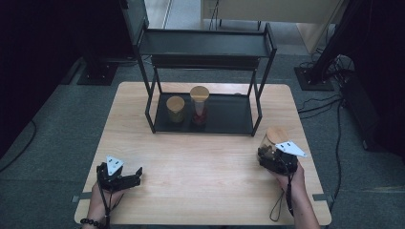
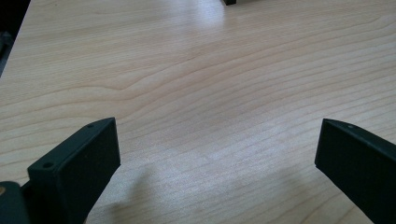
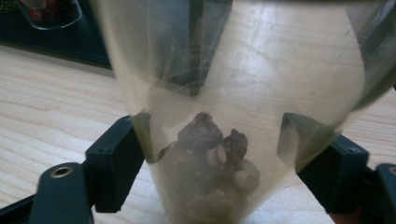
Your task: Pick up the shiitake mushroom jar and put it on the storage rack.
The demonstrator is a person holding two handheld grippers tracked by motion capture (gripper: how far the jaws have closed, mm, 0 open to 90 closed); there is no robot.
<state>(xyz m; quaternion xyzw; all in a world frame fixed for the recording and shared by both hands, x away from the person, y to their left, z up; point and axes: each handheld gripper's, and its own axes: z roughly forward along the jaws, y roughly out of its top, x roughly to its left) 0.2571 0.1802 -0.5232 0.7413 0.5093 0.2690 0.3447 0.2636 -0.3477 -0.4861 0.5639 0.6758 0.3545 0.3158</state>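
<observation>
A glass jar [image 1: 273, 139] with a round wooden lid stands tilted near the table's right edge, and my right gripper [image 1: 270, 151] is shut on it. The right gripper view has the jar [image 3: 233, 107] close up, brown lumps at its bottom, with my right gripper [image 3: 222, 165] pressing both black jaws against its glass sides. My left gripper [image 1: 136, 177] rests low at the front left of the table, open, jaws pointing right. In the left gripper view that gripper [image 2: 219, 149] has its jaws wide apart over bare wood, with nothing between them.
A black two-tier rack [image 1: 205, 44] stands at the table's back centre. On its lower shelf [image 1: 229, 114] sit a short wooden-lidded jar [image 1: 175, 109] and a taller jar [image 1: 199, 105] with red contents. The wooden table [image 1: 200, 162] lies open between the grippers.
</observation>
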